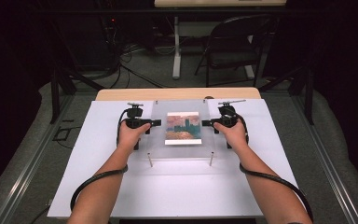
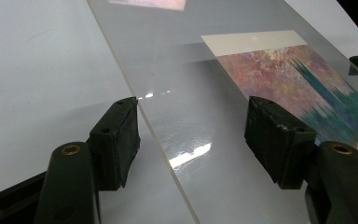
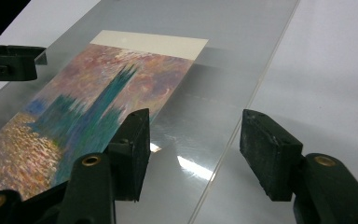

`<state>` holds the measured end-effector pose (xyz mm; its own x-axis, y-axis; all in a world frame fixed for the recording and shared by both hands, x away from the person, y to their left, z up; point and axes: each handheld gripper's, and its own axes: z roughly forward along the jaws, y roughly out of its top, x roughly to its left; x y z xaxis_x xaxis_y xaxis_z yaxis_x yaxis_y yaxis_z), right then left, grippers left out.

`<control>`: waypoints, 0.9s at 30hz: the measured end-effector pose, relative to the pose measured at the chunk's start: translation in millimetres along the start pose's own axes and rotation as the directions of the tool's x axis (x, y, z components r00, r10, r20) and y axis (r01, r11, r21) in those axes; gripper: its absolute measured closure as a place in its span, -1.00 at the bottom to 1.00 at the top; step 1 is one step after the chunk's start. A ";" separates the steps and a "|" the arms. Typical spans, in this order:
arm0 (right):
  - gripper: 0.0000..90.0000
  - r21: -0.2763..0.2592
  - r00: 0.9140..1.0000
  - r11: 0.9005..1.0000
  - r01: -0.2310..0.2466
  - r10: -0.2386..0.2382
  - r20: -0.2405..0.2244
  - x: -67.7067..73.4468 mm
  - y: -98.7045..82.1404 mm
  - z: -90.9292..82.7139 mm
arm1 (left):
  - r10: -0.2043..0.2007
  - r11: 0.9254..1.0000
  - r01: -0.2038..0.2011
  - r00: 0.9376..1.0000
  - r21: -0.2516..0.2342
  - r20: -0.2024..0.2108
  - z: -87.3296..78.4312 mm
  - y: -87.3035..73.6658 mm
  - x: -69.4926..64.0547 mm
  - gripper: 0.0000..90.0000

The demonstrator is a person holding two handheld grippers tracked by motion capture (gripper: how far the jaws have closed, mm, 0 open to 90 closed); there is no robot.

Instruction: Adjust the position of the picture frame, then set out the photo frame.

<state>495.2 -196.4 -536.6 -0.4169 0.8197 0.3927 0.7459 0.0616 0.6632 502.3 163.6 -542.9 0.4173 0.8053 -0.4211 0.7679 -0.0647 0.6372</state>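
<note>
Both grippers flank the clear acrylic sheet (image 1: 182, 128) over the print (image 1: 183, 127); left gripper (image 2: 193, 128) and right gripper (image 3: 193, 140) fingers released, straddling its edges; next, clamp evenly.

we see high view from above near table edge, facing forward and down, farther off. each gripper view sits close and low, looking inward from opposite sides; all share clear sheet (image 1: 182, 128) over print (image 3: 88, 116).
</note>
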 end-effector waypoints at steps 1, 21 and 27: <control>-0.05 -0.001 1.000 1.000 0.000 0.000 0.000 -0.4 0.3 0.5 | -0.001 1.000 0.001 1.000 0.000 0.001 0.0 0.1 0.1 -0.21; -0.07 -0.001 1.000 1.000 -0.019 0.019 -0.004 -3.0 2.5 3.6 | -0.027 1.000 0.027 1.000 0.004 0.012 4.1 3.3 4.6 -0.22; -0.09 0.011 1.000 1.000 -0.023 0.024 -0.005 -4.9 4.8 5.7 | -0.037 0.999 0.037 0.999 0.005 0.018 5.4 3.7 5.6 -0.23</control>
<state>503.7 -196.9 -539.0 -0.4021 0.8178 0.4117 0.7611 0.0486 0.6468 510.1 164.7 -546.4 0.3974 0.7962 -0.4562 0.7851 -0.0378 0.6182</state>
